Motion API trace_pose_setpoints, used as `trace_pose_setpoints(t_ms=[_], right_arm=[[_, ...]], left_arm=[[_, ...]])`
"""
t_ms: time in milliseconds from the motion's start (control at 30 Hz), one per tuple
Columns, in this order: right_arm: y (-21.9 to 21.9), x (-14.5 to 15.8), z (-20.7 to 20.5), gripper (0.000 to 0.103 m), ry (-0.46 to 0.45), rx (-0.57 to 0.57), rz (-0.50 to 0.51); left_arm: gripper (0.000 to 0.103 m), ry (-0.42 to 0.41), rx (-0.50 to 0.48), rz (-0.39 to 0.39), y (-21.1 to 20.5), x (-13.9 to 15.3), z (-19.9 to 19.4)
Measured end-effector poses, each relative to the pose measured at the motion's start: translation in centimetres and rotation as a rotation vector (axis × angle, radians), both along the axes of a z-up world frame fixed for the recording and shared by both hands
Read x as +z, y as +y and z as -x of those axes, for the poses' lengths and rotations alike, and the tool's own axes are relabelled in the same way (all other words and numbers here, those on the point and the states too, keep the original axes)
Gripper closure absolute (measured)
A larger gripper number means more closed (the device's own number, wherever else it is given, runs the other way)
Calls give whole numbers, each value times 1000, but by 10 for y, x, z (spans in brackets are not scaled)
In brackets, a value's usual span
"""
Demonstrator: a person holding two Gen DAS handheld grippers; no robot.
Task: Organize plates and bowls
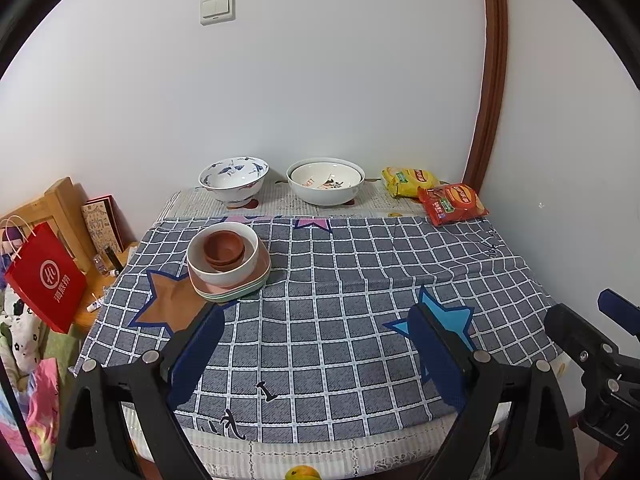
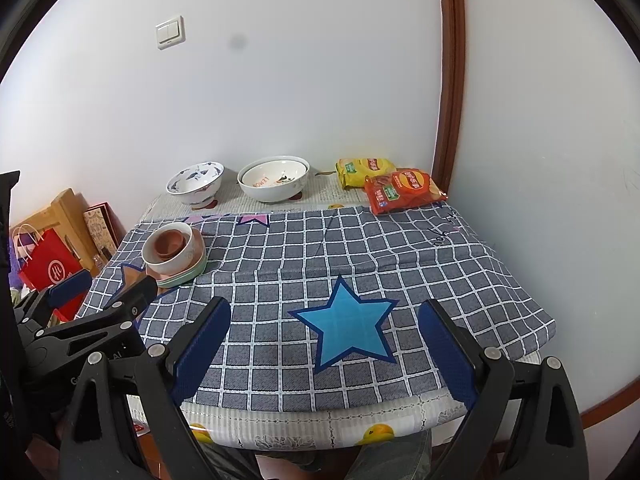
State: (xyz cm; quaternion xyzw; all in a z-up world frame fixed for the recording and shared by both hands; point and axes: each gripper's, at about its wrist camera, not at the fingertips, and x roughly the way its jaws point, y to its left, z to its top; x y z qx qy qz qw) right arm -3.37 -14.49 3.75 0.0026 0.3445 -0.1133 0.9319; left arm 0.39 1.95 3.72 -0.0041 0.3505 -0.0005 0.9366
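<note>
A stack stands on the left of the checked cloth: small brown bowls (image 1: 224, 249) (image 2: 169, 241) inside a white bowl (image 1: 222, 270) (image 2: 176, 262), on pink and green plates (image 1: 232, 289) (image 2: 182, 277). At the back by the wall sit a blue-patterned bowl (image 1: 234, 179) (image 2: 196, 181) and a larger white bowl (image 1: 325, 182) (image 2: 273, 179) with another nested in it. My left gripper (image 1: 318, 316) hovers open just short of the stack, nothing between its fingers. My right gripper (image 2: 326, 312) is open over the blue star (image 2: 347, 326), empty.
Yellow (image 1: 408, 180) (image 2: 362, 170) and red (image 1: 452, 202) (image 2: 402, 190) snack bags lie at the back right corner. A red paper bag (image 1: 46, 278) (image 2: 48, 268), a wooden frame (image 1: 66, 210) and books crowd the left side. A brown door frame (image 1: 490, 80) runs up the right.
</note>
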Motion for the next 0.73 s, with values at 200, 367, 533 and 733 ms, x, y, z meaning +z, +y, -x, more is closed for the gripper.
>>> trace_pose_setpoints(t_ms=[200,367,533,733], right_arm=[[1,1,1,9,-5,-2,-1],[2,3,0,9,-7,0,0],[3,3,0,9,-7,-1,1],[3,2,-3,9,-7,-1,0]], left_arm=[[10,-1,1,0,0,0,1],[10,-2,1,-4,1,0,1],[10,-3,1,-3,2,1,1],[10,0,4,-3,0,-2,-6]])
